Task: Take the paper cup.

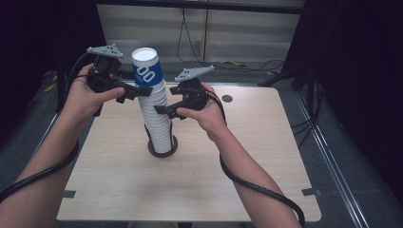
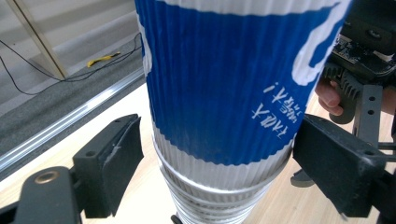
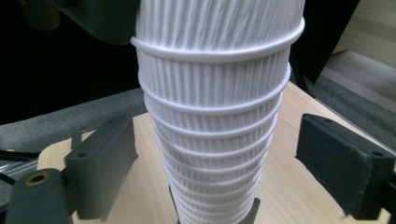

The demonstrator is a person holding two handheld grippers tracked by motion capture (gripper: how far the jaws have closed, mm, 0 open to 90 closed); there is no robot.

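A tall stack of white ribbed paper cups (image 1: pixel 160 124) stands upside down on a dark round base (image 1: pixel 164 153) at the middle of the table. The top cup (image 1: pixel 146 71) wears a blue sleeve with white print. My left gripper (image 1: pixel 138 91) is shut on this blue cup (image 2: pixel 219 84) at its lower rim, one jaw on each side. Lower down, my right gripper (image 1: pixel 164 110) is open around the white stack (image 3: pixel 210 116), with a gap between each pad and the cups. In the left gripper view the right gripper's body (image 2: pixel 362 51) shows behind the cup.
The light wooden table (image 1: pixel 247 156) has a small black hole (image 1: pixel 227 98) near its far edge. Cables (image 1: pixel 228 62) lie on the grey floor behind it. Dark curtains close off both sides. Each gripper's cable trails down along a forearm.
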